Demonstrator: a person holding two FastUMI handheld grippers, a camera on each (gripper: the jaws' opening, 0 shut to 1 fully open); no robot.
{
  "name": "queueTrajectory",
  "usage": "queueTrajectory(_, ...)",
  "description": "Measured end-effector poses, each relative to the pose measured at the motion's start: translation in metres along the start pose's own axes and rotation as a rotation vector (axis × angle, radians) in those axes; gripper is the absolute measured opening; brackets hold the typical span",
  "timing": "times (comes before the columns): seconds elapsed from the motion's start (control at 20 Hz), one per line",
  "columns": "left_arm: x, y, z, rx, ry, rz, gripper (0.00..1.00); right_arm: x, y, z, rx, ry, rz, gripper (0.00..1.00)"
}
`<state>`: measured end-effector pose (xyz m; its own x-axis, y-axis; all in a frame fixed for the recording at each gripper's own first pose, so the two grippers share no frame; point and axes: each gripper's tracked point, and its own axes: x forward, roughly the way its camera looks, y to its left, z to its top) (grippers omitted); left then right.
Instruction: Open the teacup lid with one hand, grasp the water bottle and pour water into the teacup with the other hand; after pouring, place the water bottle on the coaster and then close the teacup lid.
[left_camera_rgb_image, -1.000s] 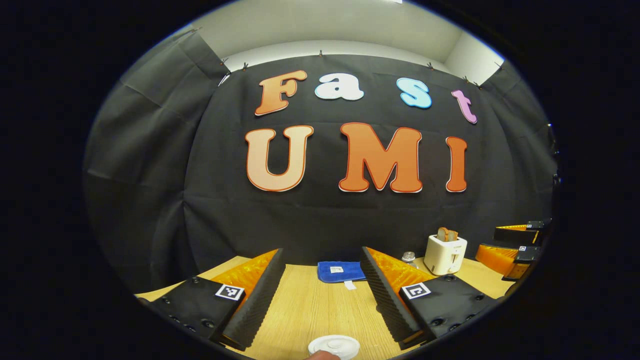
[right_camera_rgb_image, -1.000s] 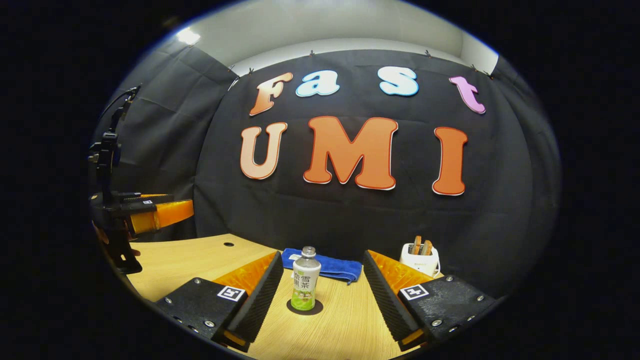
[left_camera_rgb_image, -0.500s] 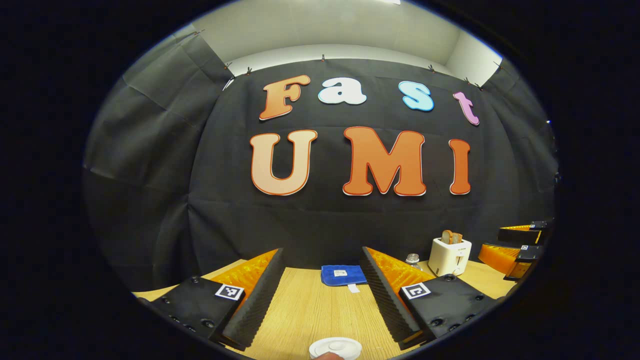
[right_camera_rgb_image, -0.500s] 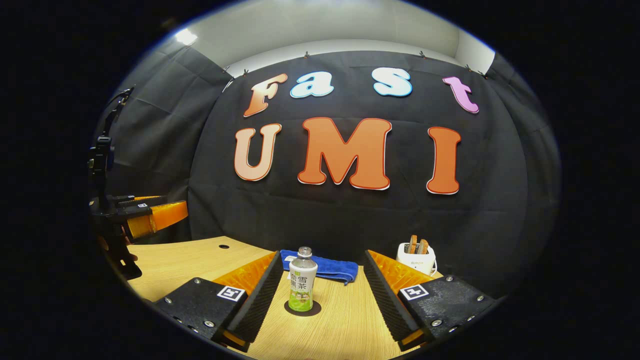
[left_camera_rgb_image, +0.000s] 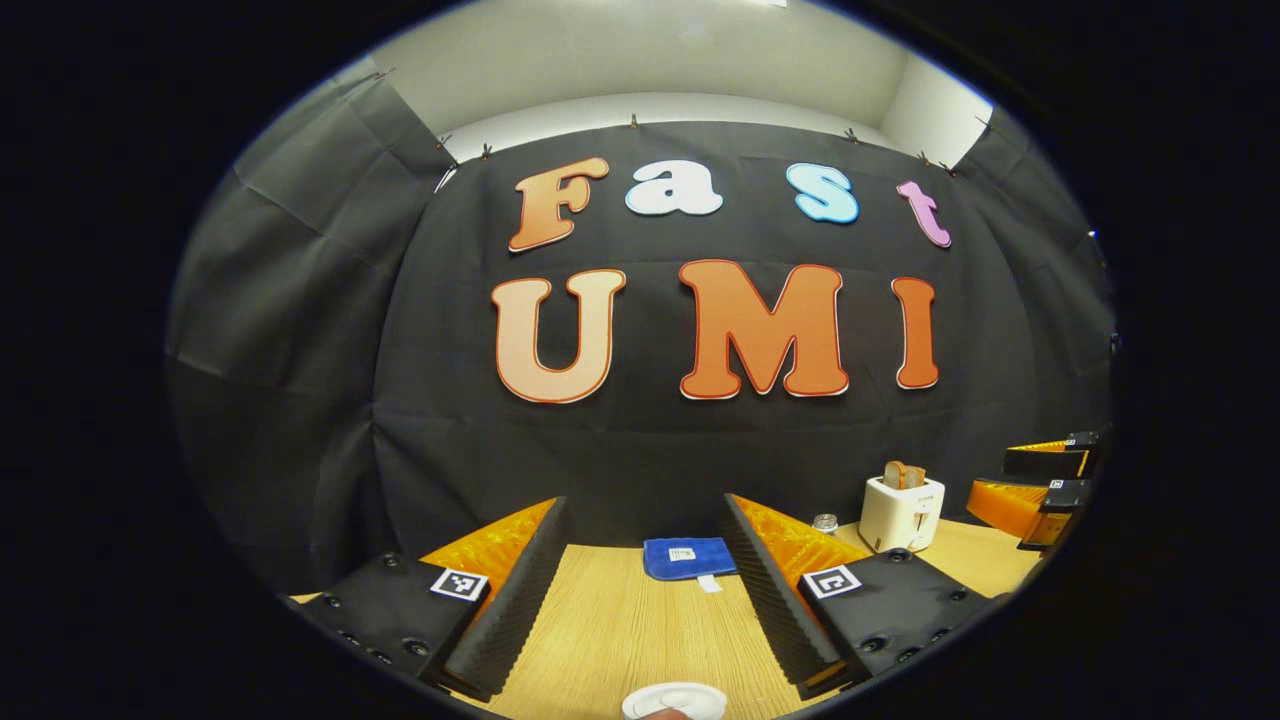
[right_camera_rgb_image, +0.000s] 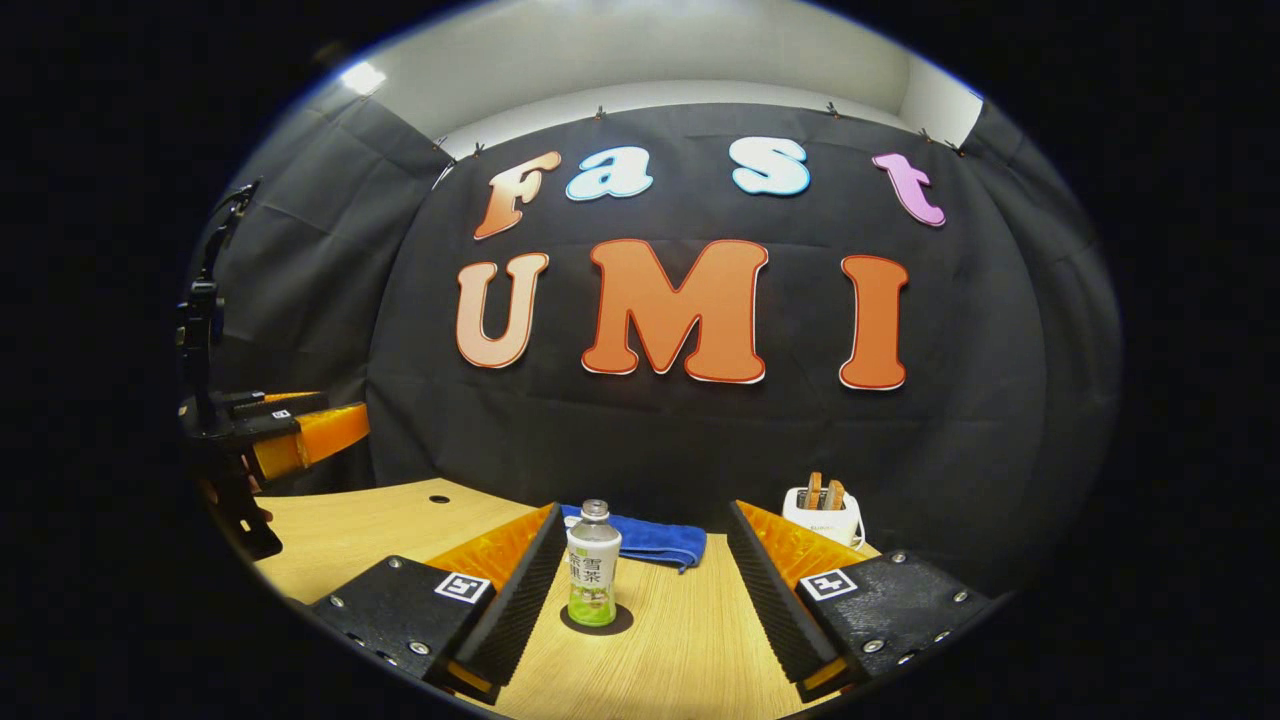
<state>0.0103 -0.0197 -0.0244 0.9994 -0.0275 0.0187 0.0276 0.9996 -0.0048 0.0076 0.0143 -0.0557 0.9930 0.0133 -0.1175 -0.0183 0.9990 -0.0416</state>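
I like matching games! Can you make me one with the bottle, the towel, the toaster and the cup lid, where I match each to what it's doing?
Things:
1. water bottle
2. towel
3. toaster
4. teacup lid

States:
a. white and round, at the near table edge
b. blue, folded by the black wall
c. upright on a dark coaster
d. has bread slices sticking out

Pairs: 1-c, 2-b, 3-d, 4-a

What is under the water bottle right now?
The clear, green-labelled plastic water bottle stands upright on a dark round coaster, which lies on the light wooden table. The bottle's base covers the coaster's middle, leaving just its rim visible.
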Motion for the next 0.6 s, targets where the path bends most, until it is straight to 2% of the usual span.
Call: queueTrajectory(0.6,0.0023,0.0043,-0.0013,0.000,0.011,0.002,0.98,-0.0001,-0.0015,0.0049,0.008,-0.001,-0.001,0.96)
